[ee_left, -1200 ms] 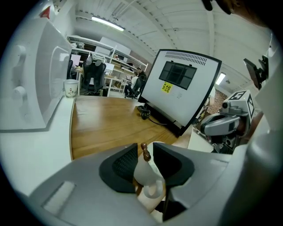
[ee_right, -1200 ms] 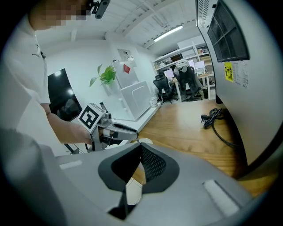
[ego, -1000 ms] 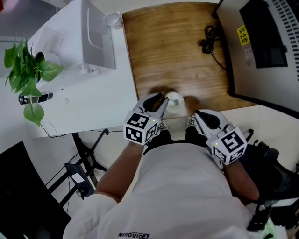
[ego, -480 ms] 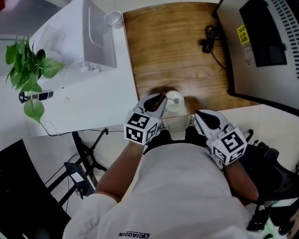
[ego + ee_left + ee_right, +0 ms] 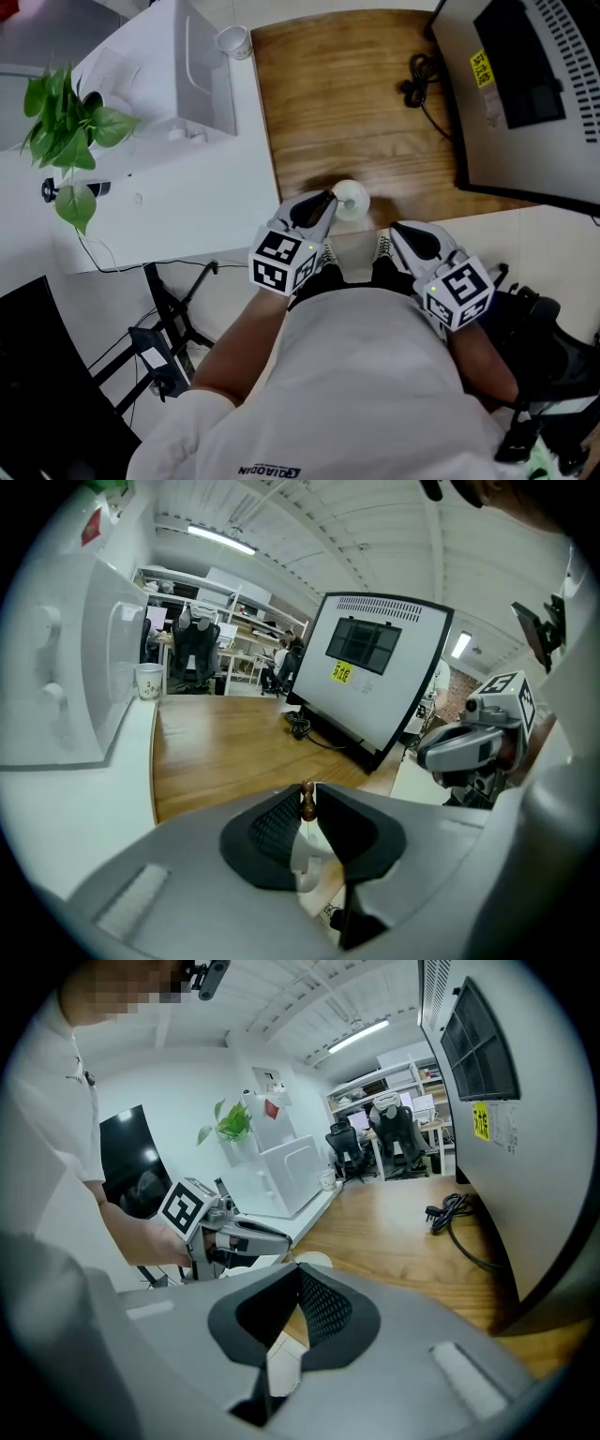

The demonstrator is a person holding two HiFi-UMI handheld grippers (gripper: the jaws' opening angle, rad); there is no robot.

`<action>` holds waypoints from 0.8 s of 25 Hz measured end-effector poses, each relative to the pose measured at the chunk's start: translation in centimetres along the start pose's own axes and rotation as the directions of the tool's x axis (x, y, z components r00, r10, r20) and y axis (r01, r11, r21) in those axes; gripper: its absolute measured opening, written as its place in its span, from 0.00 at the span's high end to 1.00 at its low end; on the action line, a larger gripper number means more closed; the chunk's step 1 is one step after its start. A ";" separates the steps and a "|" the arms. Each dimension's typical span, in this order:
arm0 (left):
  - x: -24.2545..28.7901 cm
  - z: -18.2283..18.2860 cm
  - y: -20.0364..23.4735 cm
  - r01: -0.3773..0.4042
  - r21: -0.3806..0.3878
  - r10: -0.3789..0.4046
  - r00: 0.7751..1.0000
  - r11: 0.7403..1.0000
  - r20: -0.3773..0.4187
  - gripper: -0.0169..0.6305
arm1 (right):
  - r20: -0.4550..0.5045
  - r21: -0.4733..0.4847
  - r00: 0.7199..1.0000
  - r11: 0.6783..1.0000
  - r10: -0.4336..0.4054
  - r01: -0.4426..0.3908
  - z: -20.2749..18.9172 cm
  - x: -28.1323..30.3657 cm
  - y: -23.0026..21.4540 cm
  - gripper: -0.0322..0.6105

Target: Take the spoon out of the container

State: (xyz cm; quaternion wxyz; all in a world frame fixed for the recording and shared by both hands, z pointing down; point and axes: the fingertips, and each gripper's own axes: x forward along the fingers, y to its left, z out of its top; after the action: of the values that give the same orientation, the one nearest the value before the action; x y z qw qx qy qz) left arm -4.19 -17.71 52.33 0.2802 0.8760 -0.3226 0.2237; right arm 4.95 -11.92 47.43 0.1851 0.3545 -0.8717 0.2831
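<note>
A small white container (image 5: 353, 199) stands on the wooden table (image 5: 356, 103) close to its front edge. My left gripper (image 5: 327, 200) reaches over the container's left rim. In the left gripper view its jaws are closing, and its fingertips (image 5: 307, 795) pinch the brown wooden knob of the spoon (image 5: 307, 804), with the white container (image 5: 302, 860) showing below. My right gripper (image 5: 399, 231) hovers just off the table's front edge, to the right of the container, shut with nothing in it. The right gripper view shows the container (image 5: 312, 1260) and the left gripper (image 5: 267, 1238) ahead.
A large dark monitor (image 5: 525, 84) stands on the right of the table, with a coiled black cable (image 5: 422, 84) beside it. A white appliance (image 5: 192, 75), a paper cup (image 5: 232, 39) and a green plant (image 5: 70, 141) sit on the white counter at left.
The left gripper stays at the container and its jaws look narrower around the spoon handle. The right gripper has not moved. The head view has shifted slightly.
</note>
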 end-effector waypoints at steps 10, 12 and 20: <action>-3.7 2.6 -2.6 0.025 0.051 -0.031 0.994 0.998 0.105 0.89 | 0.030 -0.038 0.999 0.999 -0.012 0.014 0.7 -0.6 2.3 0.94; -4.9 3.2 -3.1 0.034 0.051 -0.040 0.990 0.998 0.136 0.89 | 0.039 -0.043 0.999 0.999 -0.013 0.015 1.0 -0.7 2.8 0.94; -9.8 3.6 -3.9 0.054 0.072 -0.069 0.971 0.996 0.228 0.89 | 0.082 -0.066 0.996 0.997 -0.040 0.045 2.3 -0.7 5.6 0.94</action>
State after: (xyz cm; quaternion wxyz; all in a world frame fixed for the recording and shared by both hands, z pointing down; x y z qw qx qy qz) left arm -7.53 -13.26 42.67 0.2191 0.9143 -0.3179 0.1222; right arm 1.14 -9.71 43.26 0.1679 0.3775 -0.8799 0.2348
